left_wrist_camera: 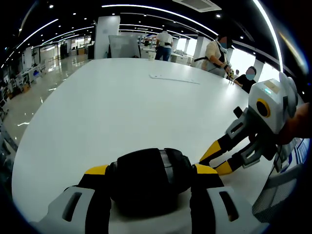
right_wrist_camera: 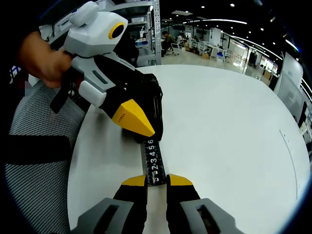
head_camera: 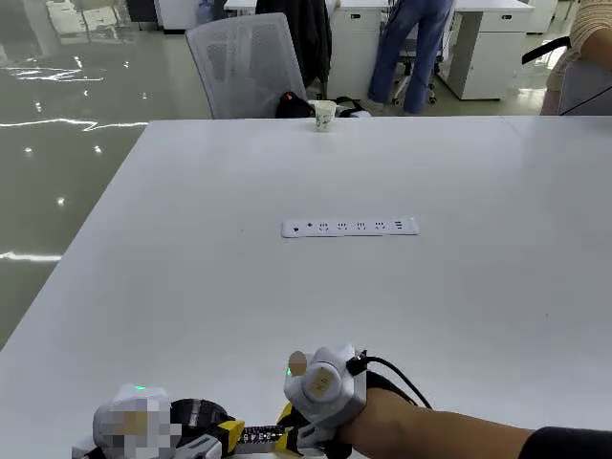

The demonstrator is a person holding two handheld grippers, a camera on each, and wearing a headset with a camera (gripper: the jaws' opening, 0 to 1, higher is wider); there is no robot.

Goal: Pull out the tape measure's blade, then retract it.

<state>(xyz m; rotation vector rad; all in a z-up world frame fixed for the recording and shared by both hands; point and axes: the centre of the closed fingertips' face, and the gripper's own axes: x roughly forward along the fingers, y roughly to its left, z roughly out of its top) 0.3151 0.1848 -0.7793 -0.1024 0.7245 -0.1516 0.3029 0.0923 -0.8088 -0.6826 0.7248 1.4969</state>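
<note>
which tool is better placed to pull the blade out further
Right. The right tool is shut on the blade near its tip, with a short length out. The left tool clamps the case, so it likely serves best as the anchor.

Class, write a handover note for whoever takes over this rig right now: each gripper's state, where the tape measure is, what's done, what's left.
Left gripper: shut on the tape measure case, at the near edge of the white table.
Right gripper: shut on the tip of the blade, close beside the case.
Done: the blade is drawn out a short way, with its first markings showing.
Left: probably pull the blade further out, then ease it back into the case.
</note>
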